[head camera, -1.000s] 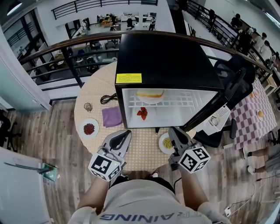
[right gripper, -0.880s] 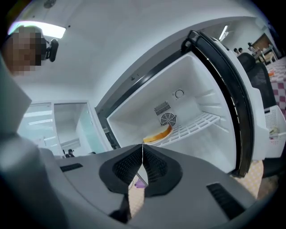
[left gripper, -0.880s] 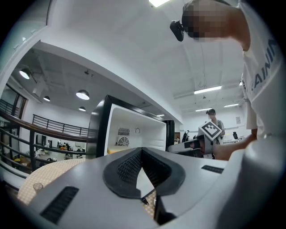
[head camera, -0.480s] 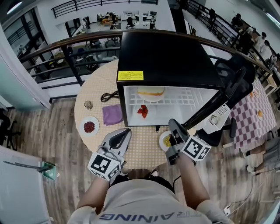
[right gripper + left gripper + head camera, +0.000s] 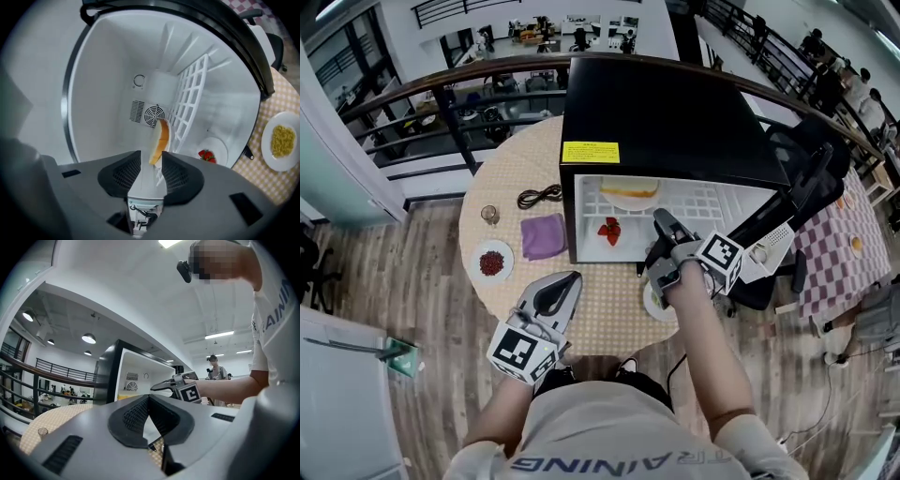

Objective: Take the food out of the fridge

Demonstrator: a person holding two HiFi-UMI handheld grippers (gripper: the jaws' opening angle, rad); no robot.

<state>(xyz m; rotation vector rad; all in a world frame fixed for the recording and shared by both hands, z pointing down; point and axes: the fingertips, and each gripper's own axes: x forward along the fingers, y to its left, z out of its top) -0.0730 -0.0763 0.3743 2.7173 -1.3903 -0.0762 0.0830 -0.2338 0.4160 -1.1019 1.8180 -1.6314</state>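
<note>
1. The right gripper has its jaws opening. A narrow gap shows between the pads, and nothing is gripped.
2. The cake shows past that gap, deeper inside and clear of the pads.
3. The right gripper's tips are at the mouth of the open fridge. In the head view they are to the right of the strawberries.
4. The cake lies on a plate on the wire shelf. The strawberries sit on a small white plate on the fridge floor below.
5. The left gripper has its jaws closed tip to tip and empty. It is held level over the near edge of the table, well apart from the fridge.
6. A plate of yellow food sits just outside the fridge, beneath the right hand.
7. A purple cloth, a dish of red beans, a glass and a cable lie to the left of the fridge.
</note>
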